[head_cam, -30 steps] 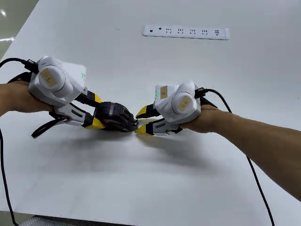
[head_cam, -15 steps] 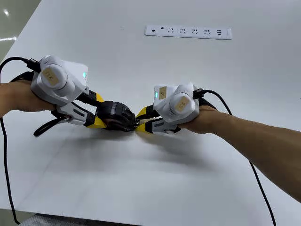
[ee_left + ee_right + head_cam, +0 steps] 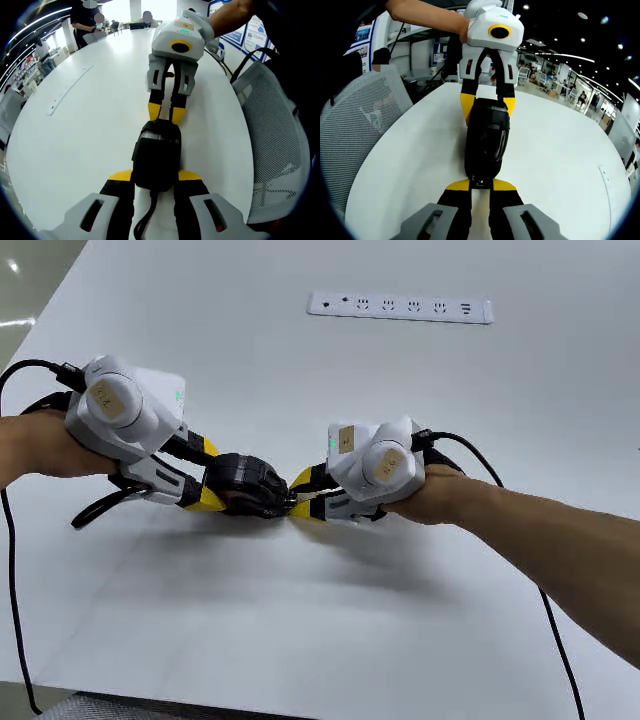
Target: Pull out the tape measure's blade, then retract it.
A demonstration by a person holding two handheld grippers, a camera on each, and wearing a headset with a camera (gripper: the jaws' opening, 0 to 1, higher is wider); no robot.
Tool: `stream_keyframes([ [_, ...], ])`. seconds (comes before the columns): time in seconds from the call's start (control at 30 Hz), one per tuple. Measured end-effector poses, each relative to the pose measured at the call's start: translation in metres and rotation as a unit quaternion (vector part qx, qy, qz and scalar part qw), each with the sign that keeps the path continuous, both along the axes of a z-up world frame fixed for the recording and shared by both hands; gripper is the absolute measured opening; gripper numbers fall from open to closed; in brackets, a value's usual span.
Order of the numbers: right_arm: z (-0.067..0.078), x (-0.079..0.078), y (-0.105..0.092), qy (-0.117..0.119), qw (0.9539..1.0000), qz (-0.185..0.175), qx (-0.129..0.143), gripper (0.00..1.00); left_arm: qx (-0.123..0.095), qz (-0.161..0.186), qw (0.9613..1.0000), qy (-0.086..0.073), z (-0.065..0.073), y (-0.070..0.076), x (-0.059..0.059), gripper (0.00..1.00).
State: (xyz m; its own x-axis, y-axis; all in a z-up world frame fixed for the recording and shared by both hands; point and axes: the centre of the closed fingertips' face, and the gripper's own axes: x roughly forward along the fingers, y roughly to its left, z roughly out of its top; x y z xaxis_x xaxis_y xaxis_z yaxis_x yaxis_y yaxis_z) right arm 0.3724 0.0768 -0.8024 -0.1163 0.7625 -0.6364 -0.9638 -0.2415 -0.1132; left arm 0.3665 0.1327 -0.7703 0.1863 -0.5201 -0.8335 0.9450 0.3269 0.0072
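Head view: the black tape measure [image 3: 245, 485] lies on the white worktop [image 3: 300, 640], near the middle and well apart from the power strip [image 3: 400, 308] at the far edge. The left hand-held gripper [image 3: 208, 478] is clamped on the case, one yellow-tipped jaw on each side. The right hand-held gripper [image 3: 298, 495] meets the case head-on from the other side.

In the right gripper view the jaws are drawn together at the case's mouth and appear to be pinching the end hook [image 3: 480, 181]. The hook is small, so how deep the bite is I cannot tell. No blade is out yet, so the pull has not begun.

The thin bite on the hook is the main risk: a pull off the blade's line could let it slip free and snap back into the case. The rounded case could also twist or slide in the left jaws if the pull is jerky. On retraction, letting go outright would whip the blade in.
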Motion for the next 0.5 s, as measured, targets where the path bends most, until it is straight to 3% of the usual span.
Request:
stream_keyframes([
  [0.5,0.0001,0.0008,-0.0083,-0.001,1.0,0.0,-0.008,0.08,0.006,0.004,1.0,0.004,-0.0007,0.0004,0.0006,0.24],
])
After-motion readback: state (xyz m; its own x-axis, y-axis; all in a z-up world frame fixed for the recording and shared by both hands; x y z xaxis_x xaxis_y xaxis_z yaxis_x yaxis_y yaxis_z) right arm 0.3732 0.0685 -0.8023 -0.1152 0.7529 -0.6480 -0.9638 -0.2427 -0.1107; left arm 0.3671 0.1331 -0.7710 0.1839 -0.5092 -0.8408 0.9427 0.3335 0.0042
